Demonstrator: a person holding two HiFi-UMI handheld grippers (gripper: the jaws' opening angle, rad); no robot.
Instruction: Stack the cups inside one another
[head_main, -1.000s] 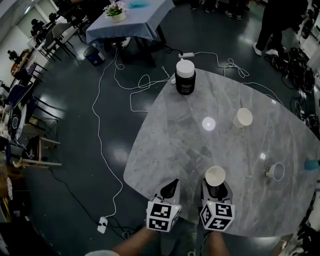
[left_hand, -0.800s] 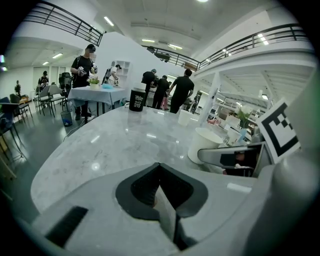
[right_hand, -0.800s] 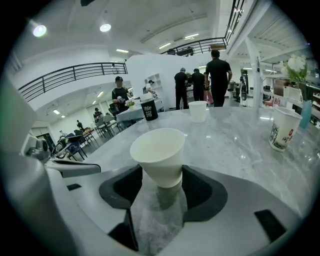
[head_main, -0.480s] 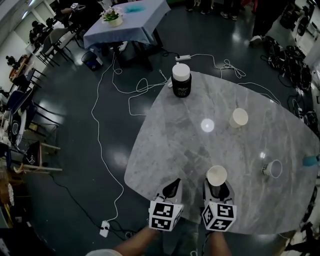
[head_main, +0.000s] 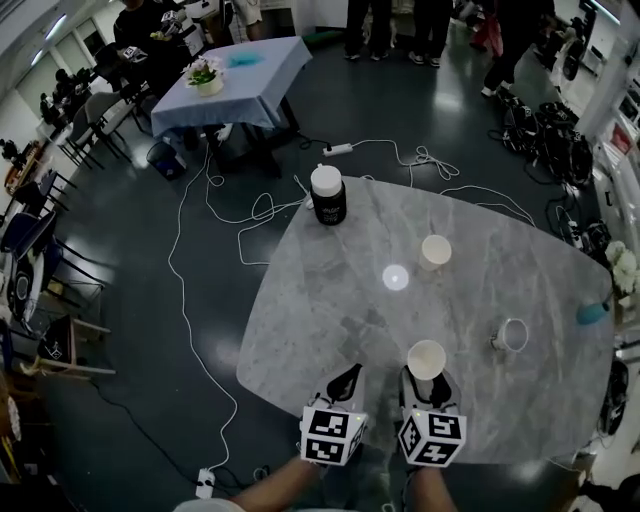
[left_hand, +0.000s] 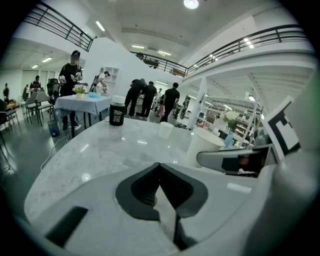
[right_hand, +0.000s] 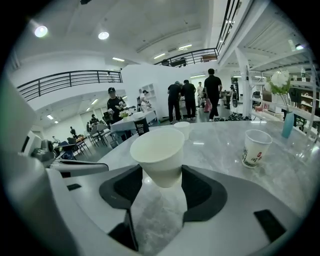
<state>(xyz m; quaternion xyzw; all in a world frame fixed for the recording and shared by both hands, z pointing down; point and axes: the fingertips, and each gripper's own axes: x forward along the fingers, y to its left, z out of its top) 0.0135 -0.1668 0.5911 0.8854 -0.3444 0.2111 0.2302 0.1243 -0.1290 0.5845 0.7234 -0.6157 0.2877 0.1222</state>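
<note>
At the near edge of a grey marble table (head_main: 330, 300), the right gripper (head_main: 428, 380) is clamping a white paper cup (head_main: 427, 358) low on its wall, upright, white inside showing. Beside it the left gripper (head_main: 346, 375) is sitting w/ jaws pressed together, gripping nothing. A second white cup (head_main: 435, 250) is standing nr the table's ctr. A printed cup (head_main: 511, 335) is standing well apart to the right. A black jar (head_main: 327, 195) w/ white lid is standing at the far edge. A blue vase (head_main: 590, 313) is holding white flowers (head_main: 625, 270) at the right edge. White cables (head_main: 258, 212) are trailing over the dark floor (head_main: 120, 300). People (head_main: 375, 20) are standing nr a cloth-covered table (head_main: 235, 80) in the bkgd.
</note>
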